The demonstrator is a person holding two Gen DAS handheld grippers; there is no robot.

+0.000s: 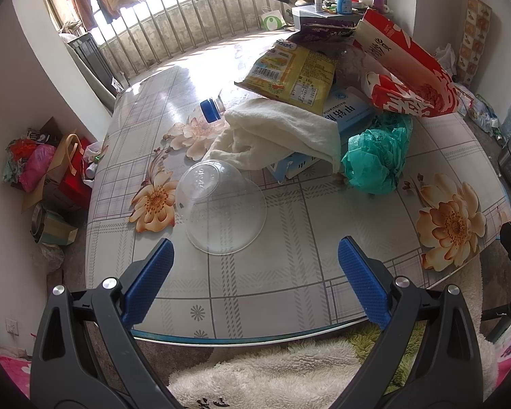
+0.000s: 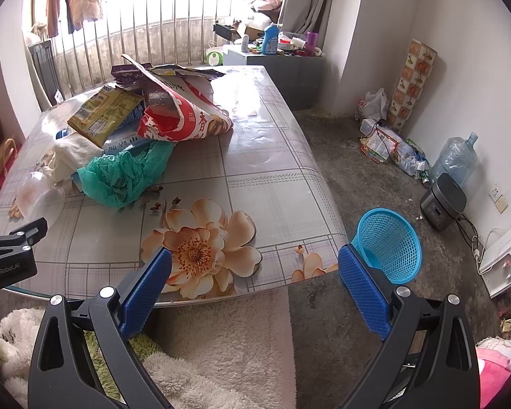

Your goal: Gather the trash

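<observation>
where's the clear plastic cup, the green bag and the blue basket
clear plastic cup (image 1: 221, 204), left wrist view, on its side wall
green bag (image 1: 374, 160), left wrist view, on its crumpled middle
blue basket (image 2: 390, 242), right wrist view, on its inner mesh wall

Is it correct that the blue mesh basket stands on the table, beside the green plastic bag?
Not quite. The blue mesh basket is on the floor, off the table's corner, as the right wrist view shows. The green plastic bag is on the table.
</observation>
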